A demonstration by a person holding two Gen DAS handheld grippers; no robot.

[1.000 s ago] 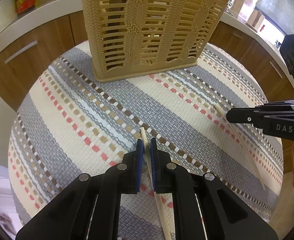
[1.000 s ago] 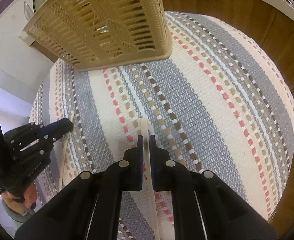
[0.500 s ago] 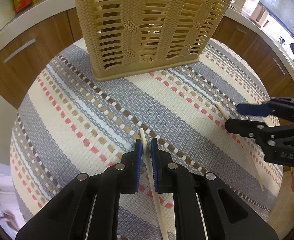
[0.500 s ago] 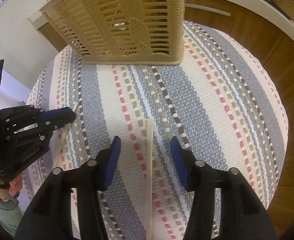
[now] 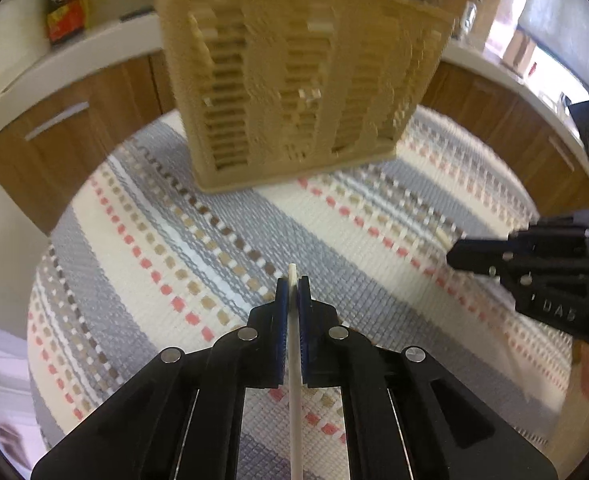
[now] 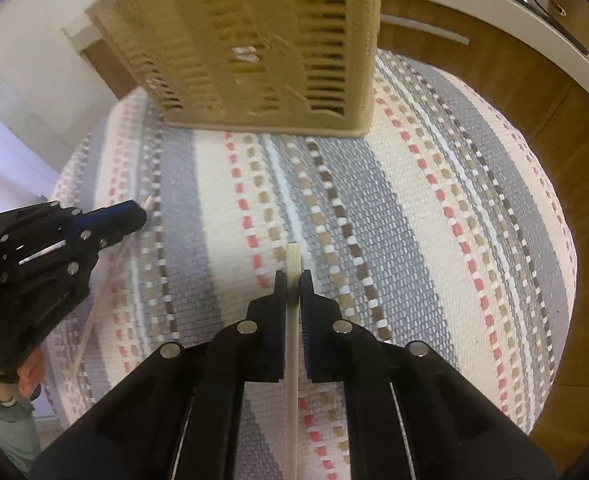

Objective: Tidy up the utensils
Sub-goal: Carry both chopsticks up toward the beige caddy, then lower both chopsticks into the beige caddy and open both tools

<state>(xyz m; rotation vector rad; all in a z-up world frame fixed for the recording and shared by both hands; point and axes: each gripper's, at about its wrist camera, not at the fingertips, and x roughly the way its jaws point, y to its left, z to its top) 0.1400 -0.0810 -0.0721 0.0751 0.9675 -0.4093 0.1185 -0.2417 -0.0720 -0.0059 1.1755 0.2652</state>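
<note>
Chopsticks are the things being organized here — two pale sticks, one clamped in each gripper. The left chopstick point(image 5: 293, 344) is pinched between the blue pads of the left gripper point(image 5: 293, 284), its blunt tip poking just past the fingertips; the jaws, which have just been closing, are pressed tight on it. The right chopstick point(image 6: 293, 304) is held the same way by the right gripper point(image 6: 293, 278), whose jaws opened and have just been closing again onto the stick, probably to seat it better along the pads. Each stick is gripped near one end with the rest trailing back under the tool, a hold that would suit tipping it upright and dropping it end-first into a container.

That container appears to be the beige slotted utensil basket point(image 5: 294, 92), which stands at the far side of the striped woven cloth point(image 5: 166, 248) covering the round table. Both grippers are angled steeply down and kept well apart, so the two sticks are not crossed. Behind the basket, wooden cabinet fronts point(image 5: 78, 120) and a white countertop point(image 5: 94, 46) are seen — blurred in both views.
</note>
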